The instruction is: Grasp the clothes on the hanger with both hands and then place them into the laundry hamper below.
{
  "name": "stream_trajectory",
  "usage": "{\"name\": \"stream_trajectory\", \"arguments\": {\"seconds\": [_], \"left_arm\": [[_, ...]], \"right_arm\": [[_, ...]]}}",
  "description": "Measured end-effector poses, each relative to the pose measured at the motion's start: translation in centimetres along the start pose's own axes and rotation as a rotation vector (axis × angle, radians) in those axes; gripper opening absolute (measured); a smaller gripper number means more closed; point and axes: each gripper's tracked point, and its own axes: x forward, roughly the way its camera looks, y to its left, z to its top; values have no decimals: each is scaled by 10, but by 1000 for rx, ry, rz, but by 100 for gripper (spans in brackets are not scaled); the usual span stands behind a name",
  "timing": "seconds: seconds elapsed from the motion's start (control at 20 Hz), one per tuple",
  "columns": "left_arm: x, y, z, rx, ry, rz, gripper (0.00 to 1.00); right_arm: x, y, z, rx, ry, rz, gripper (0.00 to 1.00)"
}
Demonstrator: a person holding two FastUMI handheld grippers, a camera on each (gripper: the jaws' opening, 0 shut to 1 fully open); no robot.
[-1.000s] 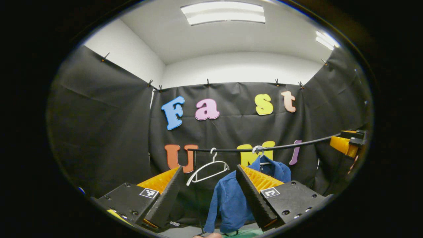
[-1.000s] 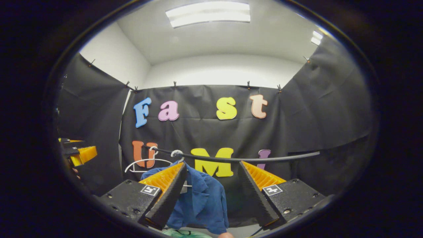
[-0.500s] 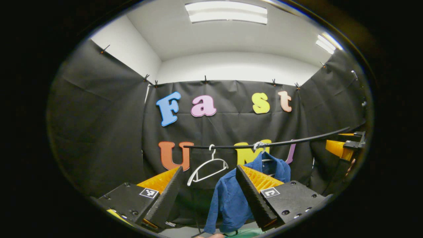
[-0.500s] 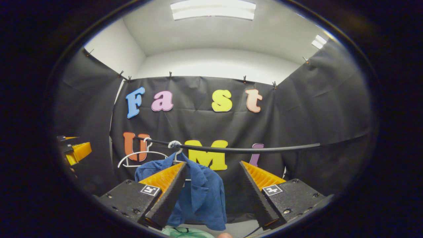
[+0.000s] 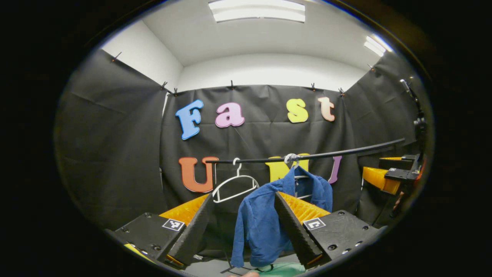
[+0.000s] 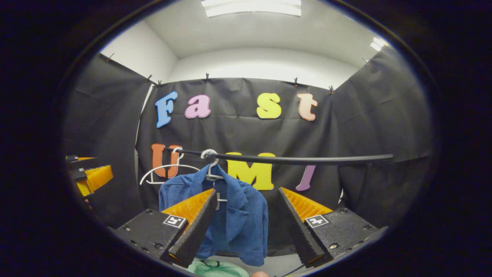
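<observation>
Shirt [image 5: 265, 223] hangs on rail [image 5: 307, 157] at your 12 o'clock; your left tool [image 5: 244, 231] and right tool [image 6: 248, 227] both gape, holding nothing.

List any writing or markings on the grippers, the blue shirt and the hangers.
Left gripper: square black-and-white pattern markers, no readable words.
Right gripper: pattern squares of the same kind, no readable words.
Blue shirt: white tag at the collar, too small to read.
Empty white hanger: no text.
</observation>
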Motion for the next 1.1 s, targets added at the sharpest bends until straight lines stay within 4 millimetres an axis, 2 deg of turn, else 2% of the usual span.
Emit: {"name": "stream_trajectory", "arguments": {"seconds": [0.1, 0.15, 0.5, 0.75, 0.85, 0.9, 1.1], "left_arm": [[5, -4, -11, 1, 25, 17, 100], [7, -6, -17, 0, 40, 23, 97], [35, -39, -62, 4, 132, -10, 100], [61, -63, -82, 7, 167, -57, 97], [75, -75, -95, 2, 186, -79, 97], [81, -80, -102, -2, 198, -88, 100], [104, -97, -125, -38, 244, -114, 97]], "right_arm": [[6, 1, -13, 8, 21, 24, 98], [10, -2, -19, 12, 32, 29, 99], [41, -4, -65, 43, 97, 67, 98], [69, -10, -92, 59, 132, 45, 98], [82, -11, -105, 67, 158, 43, 99], [88, -11, -110, 67, 170, 45, 98], [110, -12, -129, 55, 193, 45, 98]]}}
